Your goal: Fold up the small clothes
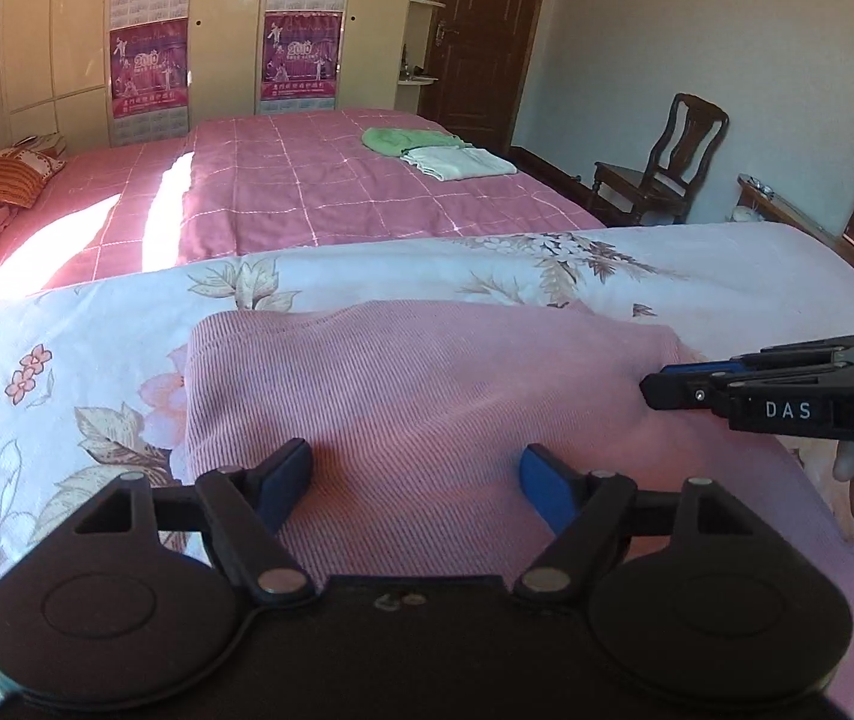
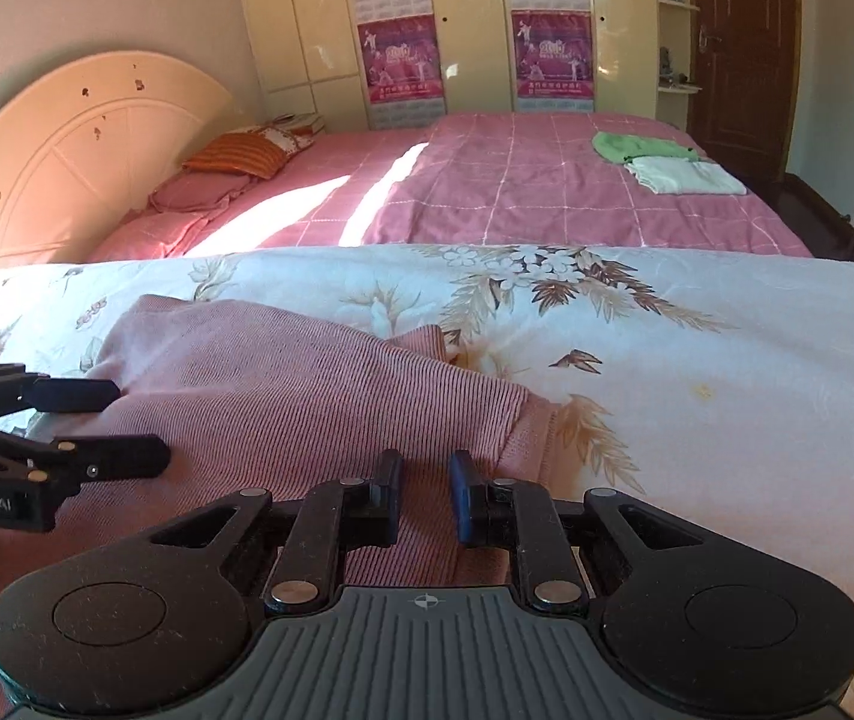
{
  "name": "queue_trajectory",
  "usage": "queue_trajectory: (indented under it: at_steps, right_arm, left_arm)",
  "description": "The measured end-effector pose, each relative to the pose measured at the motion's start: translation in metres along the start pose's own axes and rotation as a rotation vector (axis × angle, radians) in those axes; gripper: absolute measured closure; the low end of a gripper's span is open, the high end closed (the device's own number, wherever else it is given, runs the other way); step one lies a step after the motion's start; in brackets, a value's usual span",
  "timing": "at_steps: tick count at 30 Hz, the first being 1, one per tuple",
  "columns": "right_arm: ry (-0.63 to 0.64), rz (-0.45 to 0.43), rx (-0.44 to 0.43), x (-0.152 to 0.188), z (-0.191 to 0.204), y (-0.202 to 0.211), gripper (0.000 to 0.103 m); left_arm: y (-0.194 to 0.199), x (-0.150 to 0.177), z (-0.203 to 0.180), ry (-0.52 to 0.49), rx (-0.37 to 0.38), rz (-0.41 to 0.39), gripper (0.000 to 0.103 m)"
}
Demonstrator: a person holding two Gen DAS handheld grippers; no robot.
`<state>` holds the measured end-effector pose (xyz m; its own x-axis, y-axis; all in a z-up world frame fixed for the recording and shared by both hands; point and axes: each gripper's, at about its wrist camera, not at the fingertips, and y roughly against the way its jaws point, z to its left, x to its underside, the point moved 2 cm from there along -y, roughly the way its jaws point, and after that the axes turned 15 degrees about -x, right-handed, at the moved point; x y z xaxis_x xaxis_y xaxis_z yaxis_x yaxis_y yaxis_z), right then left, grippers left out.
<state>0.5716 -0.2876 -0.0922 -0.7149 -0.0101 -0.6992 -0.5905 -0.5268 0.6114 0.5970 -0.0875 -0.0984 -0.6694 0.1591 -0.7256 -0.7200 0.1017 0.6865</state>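
Two tongs [image 1: 414,480] [image 2: 423,495], pink garment [image 1: 427,384] edge

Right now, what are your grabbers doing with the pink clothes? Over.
Left gripper open over pink garment. Right gripper nearly closed, grip unclear. Nothing in the way.

A pink ribbed garment [image 2: 282,396] lies on a floral quilt [image 2: 697,360]. At six o'clock the right hand-held gripper [image 2: 425,495] has its jaws narrowly parted over the cloth. At nine o'clock the left hand-held gripper [image 2: 126,423] stands with jaws apart. Toward one o'clock, folded green and white clothes [image 2: 667,165] rest on the pink bed [image 2: 487,198].
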Motion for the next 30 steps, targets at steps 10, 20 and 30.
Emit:
queue_trajectory:
  at_steps: [10,20,30]
  right_arm:
    - [0.009,-0.007,0.006,0.001,0.01,0.02,0.083]
    - [-0.034,-0.044,-0.018,0.042,0.029,0.08,0.058]
    - [-0.376,-0.102,-0.185,0.063,-0.017,0.114,0.058]
  left_arm:
    - [0.022,0.0,-0.003,-0.039,-0.034,-0.032,0.026]
    - [0.065,0.028,0.015,-0.036,-0.121,-0.012,0.024]
    - [0.07,0.061,0.063,0.257,0.069,0.118,0.023]
